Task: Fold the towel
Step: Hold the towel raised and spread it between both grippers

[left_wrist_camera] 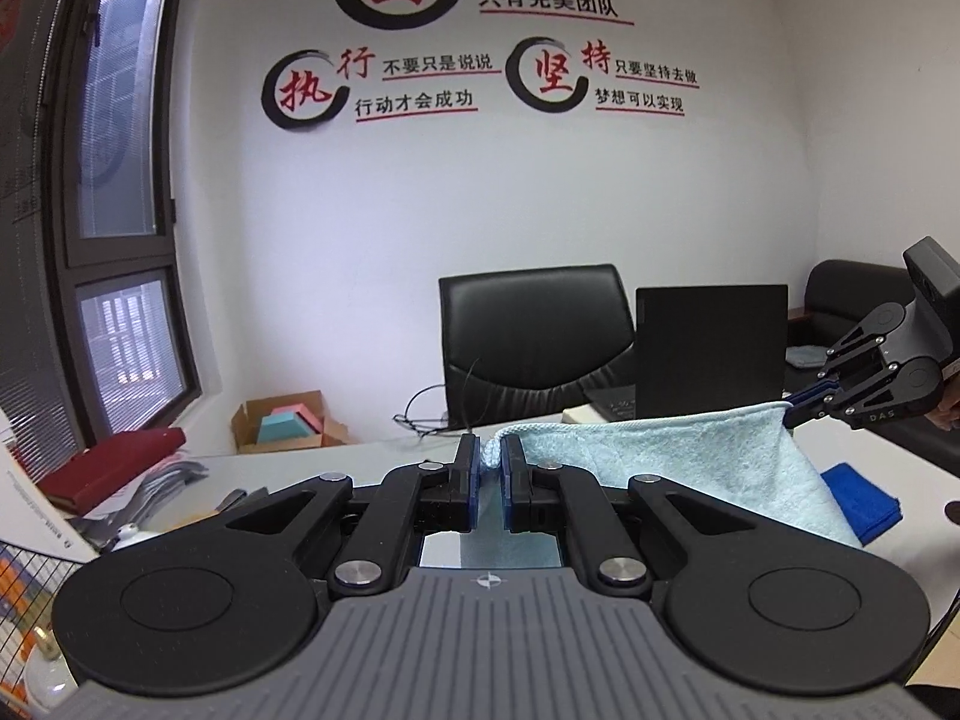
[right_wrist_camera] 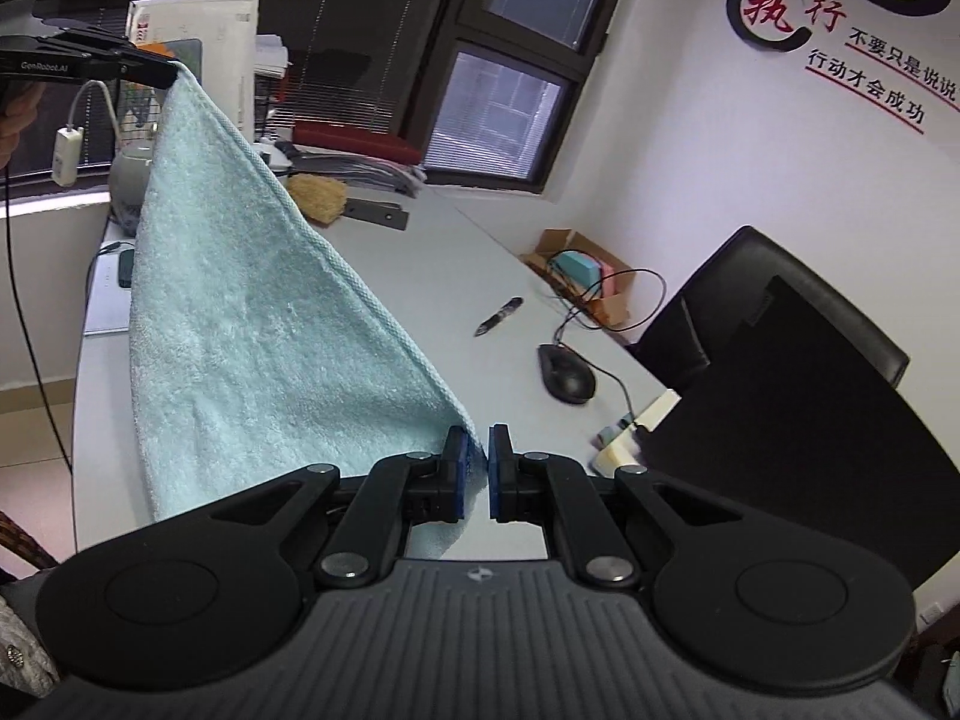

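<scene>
L grip (left_wrist_camera: 491, 461) "GenRobot.AI" clamps towel (left_wrist_camera: 690, 456) corner | R grip (right_wrist_camera: 477, 468) "DAS" clamps other corner

Towel (right_wrist_camera: 252, 324) between left claw (left_wrist_camera: 491, 461) and right claw (right_wrist_camera: 477, 462), above desk (right_wrist_camera: 420, 264); mouse (right_wrist_camera: 567, 373) on desk.

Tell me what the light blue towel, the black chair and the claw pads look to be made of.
Towel: looped terry cloth, probably cotton or microfibre; fuzzy matte pile, stitched hem.
Chair: leather or imitation, can't tell which; smooth black, soft sheen, creases.
Claw pads: likely rubber or foam; matte blue facing on black plastic fingers.
</scene>
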The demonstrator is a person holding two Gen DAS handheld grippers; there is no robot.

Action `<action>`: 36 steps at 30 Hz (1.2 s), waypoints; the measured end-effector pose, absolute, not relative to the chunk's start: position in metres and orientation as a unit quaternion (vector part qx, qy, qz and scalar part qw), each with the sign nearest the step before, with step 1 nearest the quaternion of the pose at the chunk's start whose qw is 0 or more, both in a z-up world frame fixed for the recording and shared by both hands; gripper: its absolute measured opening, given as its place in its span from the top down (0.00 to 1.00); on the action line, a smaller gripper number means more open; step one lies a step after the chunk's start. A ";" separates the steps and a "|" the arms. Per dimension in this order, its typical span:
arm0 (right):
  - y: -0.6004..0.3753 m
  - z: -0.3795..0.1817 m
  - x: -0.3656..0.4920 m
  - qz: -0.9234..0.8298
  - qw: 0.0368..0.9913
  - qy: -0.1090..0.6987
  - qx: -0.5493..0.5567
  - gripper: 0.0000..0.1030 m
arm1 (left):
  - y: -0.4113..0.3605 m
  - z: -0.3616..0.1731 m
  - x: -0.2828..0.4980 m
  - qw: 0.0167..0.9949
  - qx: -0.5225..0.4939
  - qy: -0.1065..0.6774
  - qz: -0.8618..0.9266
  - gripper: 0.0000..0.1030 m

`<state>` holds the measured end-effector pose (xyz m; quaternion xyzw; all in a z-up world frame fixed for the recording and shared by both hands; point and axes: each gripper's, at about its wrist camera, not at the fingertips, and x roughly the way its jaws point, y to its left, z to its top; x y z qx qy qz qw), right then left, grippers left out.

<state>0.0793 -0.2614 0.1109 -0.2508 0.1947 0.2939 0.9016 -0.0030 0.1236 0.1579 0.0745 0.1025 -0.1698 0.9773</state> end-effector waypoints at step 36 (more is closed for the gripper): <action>-0.283 0.090 0.049 0.225 0.902 0.210 -0.302 0.93 | 0.078 0.102 0.031 0.954 0.056 0.205 -0.213 0.92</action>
